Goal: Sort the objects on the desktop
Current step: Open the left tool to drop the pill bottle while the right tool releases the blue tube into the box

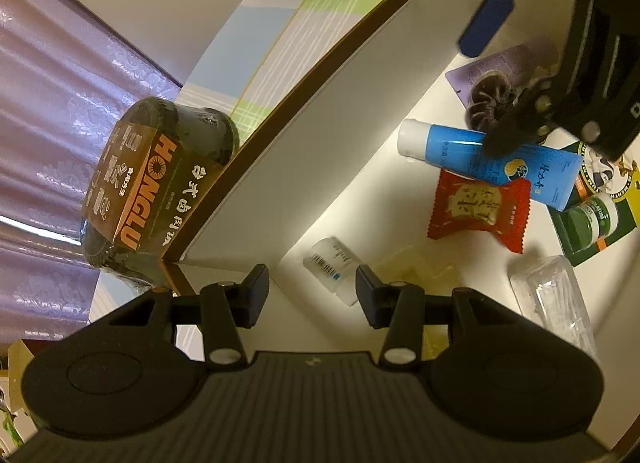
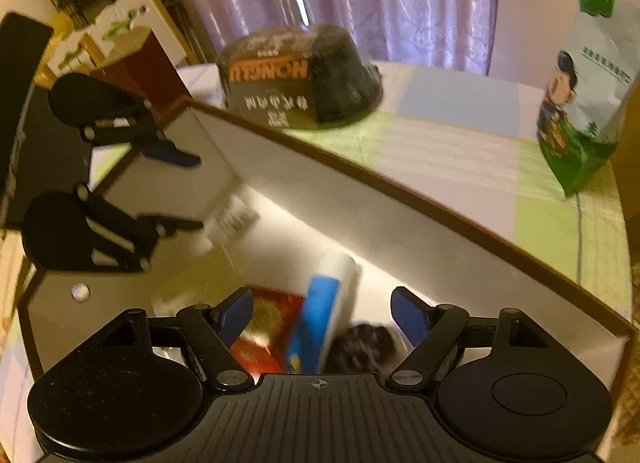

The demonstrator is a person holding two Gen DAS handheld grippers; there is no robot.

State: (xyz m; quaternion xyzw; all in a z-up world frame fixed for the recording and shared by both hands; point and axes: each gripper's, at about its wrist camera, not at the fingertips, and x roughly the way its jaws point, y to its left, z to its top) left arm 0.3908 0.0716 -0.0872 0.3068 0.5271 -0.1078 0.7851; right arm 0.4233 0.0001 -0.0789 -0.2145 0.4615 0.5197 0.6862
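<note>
Right tool (image 2: 320,313) hangs over the white box (image 1: 280,151), jaws spread, nothing between them. The blue tube (image 1: 492,163) lies flat on the box floor right beneath it, long axis roughly in line with the tool's reach, cap end away, resting on the red packet (image 1: 480,213). Left tool (image 1: 312,289), also apart and empty, sits over the box's near corner, well off. My read: the right takes it.
</note>
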